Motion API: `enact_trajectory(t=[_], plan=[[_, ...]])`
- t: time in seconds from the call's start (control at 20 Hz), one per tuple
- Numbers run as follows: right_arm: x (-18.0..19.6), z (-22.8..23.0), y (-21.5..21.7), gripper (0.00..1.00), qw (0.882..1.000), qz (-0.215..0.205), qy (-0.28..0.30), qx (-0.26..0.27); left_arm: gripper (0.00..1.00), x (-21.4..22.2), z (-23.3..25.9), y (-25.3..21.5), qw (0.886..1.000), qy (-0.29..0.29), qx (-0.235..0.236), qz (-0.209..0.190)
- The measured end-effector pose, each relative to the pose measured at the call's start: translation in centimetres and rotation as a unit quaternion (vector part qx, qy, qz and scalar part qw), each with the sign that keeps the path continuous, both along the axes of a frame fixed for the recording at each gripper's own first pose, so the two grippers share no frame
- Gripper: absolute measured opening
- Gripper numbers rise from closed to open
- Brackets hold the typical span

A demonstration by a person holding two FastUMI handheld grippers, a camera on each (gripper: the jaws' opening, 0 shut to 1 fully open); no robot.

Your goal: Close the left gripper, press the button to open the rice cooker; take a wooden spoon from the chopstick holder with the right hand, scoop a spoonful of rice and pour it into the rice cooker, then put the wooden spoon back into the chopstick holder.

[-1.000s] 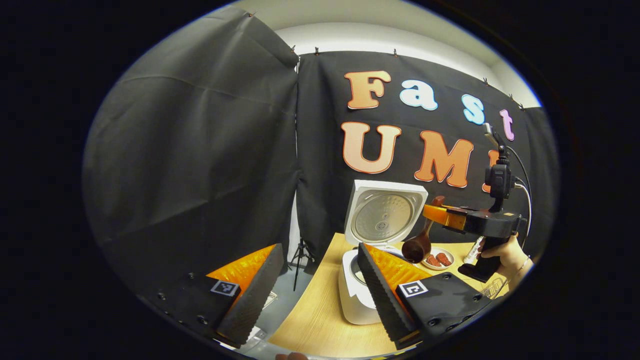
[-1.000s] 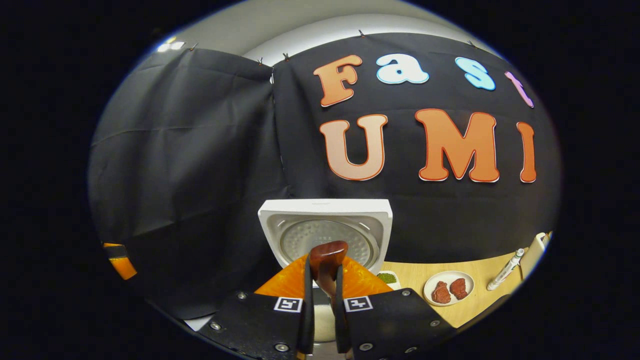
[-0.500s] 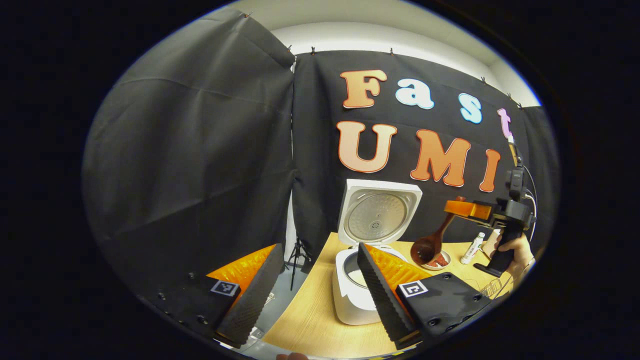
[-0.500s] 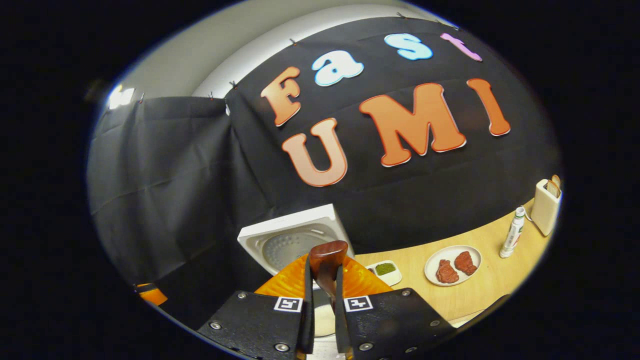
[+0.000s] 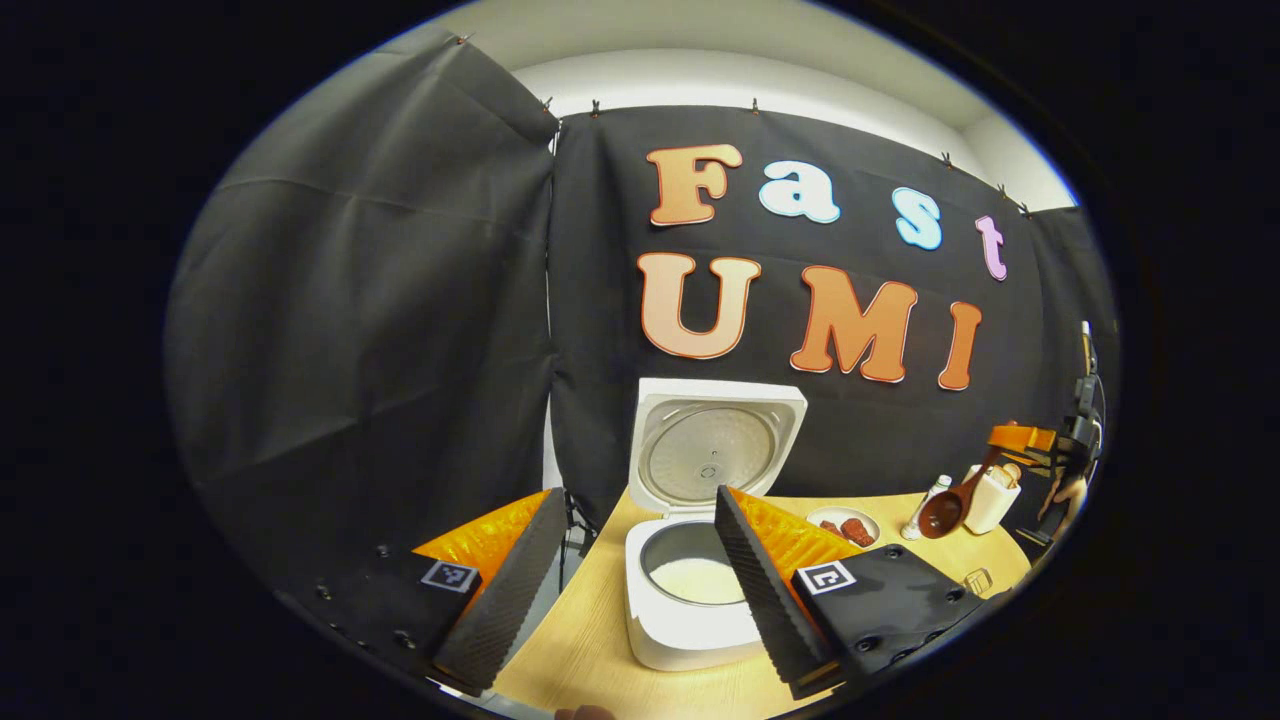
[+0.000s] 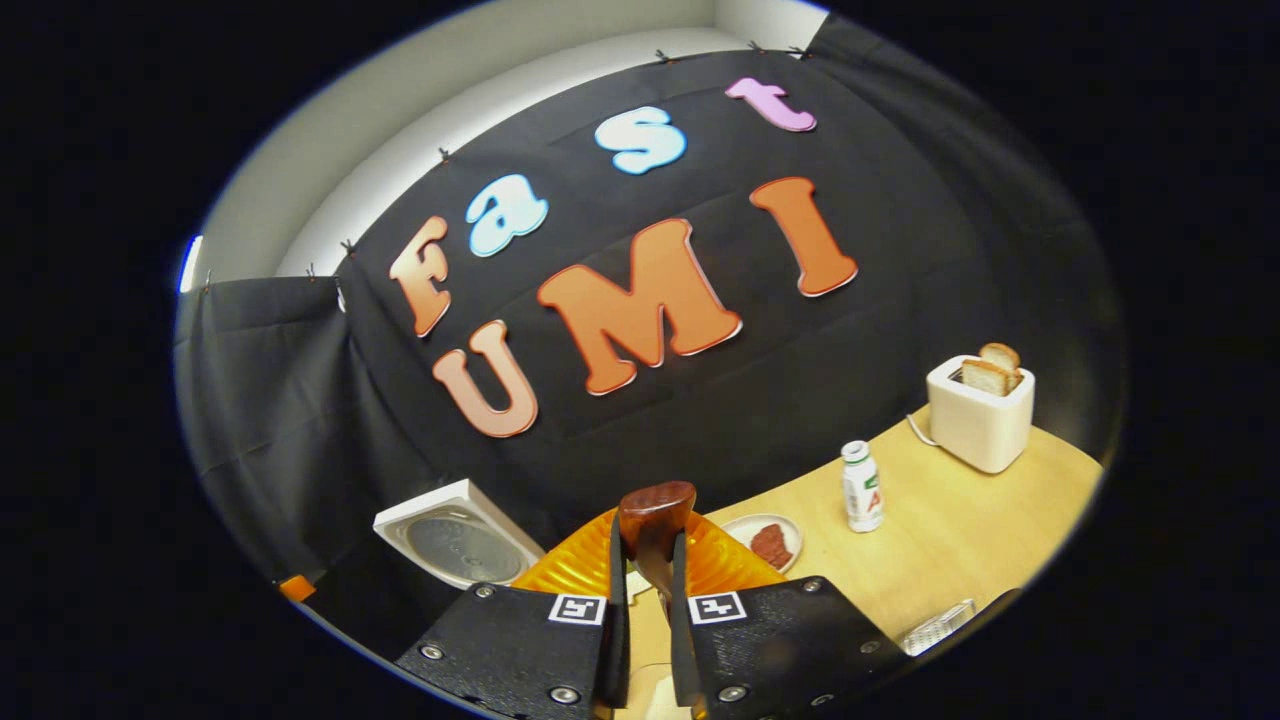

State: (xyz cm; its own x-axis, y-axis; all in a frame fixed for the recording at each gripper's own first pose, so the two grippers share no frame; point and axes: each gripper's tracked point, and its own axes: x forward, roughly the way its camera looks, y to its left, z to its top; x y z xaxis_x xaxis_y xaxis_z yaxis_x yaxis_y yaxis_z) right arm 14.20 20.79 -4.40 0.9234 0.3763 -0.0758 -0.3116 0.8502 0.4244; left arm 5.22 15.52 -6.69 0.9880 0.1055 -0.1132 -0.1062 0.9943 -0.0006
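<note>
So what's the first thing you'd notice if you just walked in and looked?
Probably the white rice cooker on the wooden table, its lid flipped straight up and white rice in the pot. Next, the dark wooden spoon off to the right, pinched by the right gripper by its handle. Behind it sits a white toaster with toast poking out.

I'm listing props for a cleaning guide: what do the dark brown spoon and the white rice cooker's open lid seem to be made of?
The dark brown spoon looks like glossy varnished wood: reddish-brown, with a highlight on its handle end in the right gripper. The white rice cooker's open lid seems smooth matte plastic outside, with a dull grey, probably metal, dimpled inner plate.
</note>
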Motion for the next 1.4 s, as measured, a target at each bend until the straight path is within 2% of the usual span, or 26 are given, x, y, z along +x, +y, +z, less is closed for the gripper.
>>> enact_trajectory(t=[0.25,0.55,0.95,1.3,1.4], plan=[[-0.2,-2.1,-9.1,0.16,0.998,-0.061,0.018,0.002,1.0,1.3,0.1,-2.0,1.0,-0.003,-0.007,-0.005],[-1.5,-6.2,-16.6,0.16,0.993,-0.109,0.052,0.014,1.0,2.5,0.4,-3.6,1.0,-0.005,0.003,-0.002],[-3.0,-13.5,-20.1,0.16,0.984,-0.139,0.109,0.029,0.98,3.4,0.1,-6.0,1.0,0.002,0.011,-0.011],[-3.3,-18.4,-20.5,0.16,0.977,-0.144,0.148,0.06,1.0,3.6,-0.2,-8.4,0.999,0.009,0.022,-0.022],[-3.3,-19.1,-20.5,0.16,0.976,-0.144,0.152,0.065,0.98,3.5,-0.4,-8.9,0.999,0.012,0.025,-0.022]])
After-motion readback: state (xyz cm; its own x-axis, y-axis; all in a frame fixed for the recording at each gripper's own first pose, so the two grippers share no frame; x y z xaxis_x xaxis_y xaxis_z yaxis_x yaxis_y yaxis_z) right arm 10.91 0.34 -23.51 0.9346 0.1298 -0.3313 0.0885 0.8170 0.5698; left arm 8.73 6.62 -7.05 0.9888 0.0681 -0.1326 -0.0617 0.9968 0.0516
